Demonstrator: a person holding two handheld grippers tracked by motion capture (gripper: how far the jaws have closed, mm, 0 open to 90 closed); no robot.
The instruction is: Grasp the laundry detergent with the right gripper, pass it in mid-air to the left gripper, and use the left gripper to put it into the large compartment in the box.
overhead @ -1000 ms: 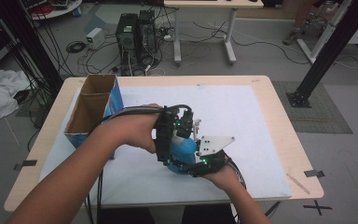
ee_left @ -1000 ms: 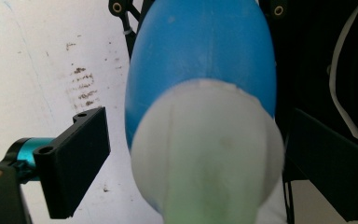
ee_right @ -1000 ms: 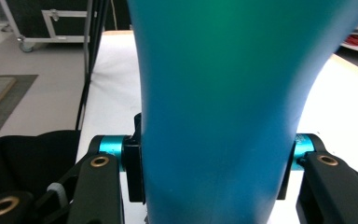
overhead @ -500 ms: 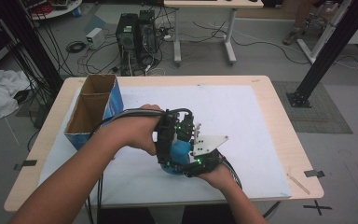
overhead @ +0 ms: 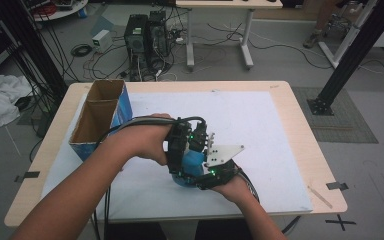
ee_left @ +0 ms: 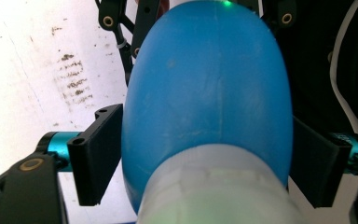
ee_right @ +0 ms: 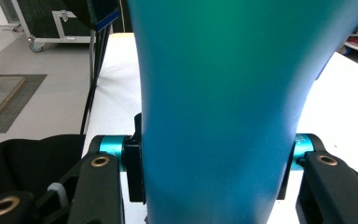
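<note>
1. My left gripper [ee_left: 205,158] has its jaws pressed on both sides of a blue rounded object [ee_left: 205,93]; its pale neck end is cut off at the bottom of the left gripper view, so I cannot tell what it is.
2. My right gripper [ee_right: 214,163] clamps the same blue object from another side; it blocks most of the right gripper view.
3. From the high view both tools meet near the front middle of the white mat [overhead: 260,120]; the object [overhead: 192,162] is mostly hidden under hands and the grey plate [overhead: 223,153].
4. An open cardboard box [overhead: 99,117] stands on the table [overhead: 300,115] at the mat's left edge, near my left forearm; the mat's right half lies open.
</note>
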